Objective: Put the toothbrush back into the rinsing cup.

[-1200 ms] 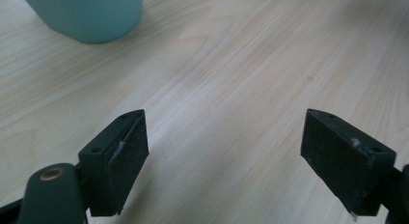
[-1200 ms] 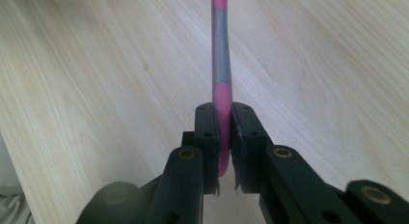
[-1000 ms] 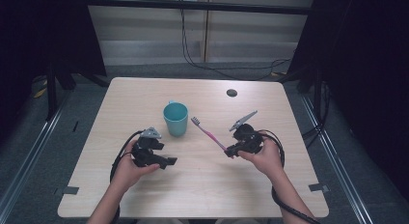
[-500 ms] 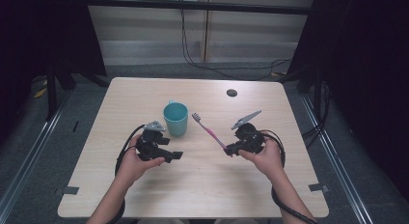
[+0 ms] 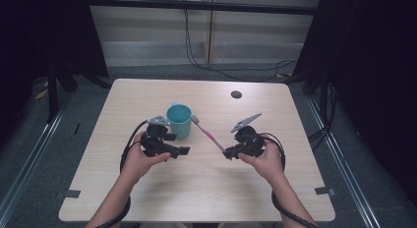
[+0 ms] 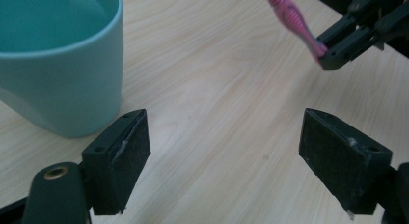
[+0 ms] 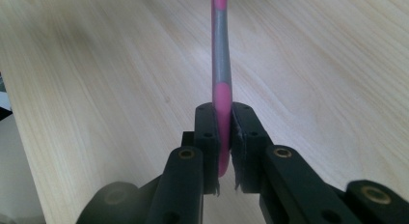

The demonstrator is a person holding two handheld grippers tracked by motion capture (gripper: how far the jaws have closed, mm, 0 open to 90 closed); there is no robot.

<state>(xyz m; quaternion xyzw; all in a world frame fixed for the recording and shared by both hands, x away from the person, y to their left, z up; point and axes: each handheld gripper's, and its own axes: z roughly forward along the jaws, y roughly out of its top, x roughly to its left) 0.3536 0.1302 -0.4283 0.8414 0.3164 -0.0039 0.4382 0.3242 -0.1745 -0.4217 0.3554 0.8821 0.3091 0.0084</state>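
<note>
A teal cup [image 5: 179, 120] stands upright near the middle of the wooden table [image 5: 206, 193]; it is large at the upper left of the left gripper view, cup [image 6: 58, 60]. My left gripper [image 5: 178, 151] hovers just in front of and left of it, open, with bare table between its pads [image 6: 126, 151]. My right gripper [image 5: 229, 153] is shut on the handle end of a pink toothbrush [image 5: 209, 133], whose head points up-left toward the cup's rim. In the right gripper view the pink and grey handle [image 7: 221, 79] runs straight up from the closed jaws.
A small dark round object [image 5: 236, 94] lies near the table's far edge. Black cables trail from both grippers toward the person's forearms. Dark curtains and a metal frame stand around the table.
My left gripper has risen and moved a little right and toward the cup. The right gripper and toothbrush have stayed nearly still.
</note>
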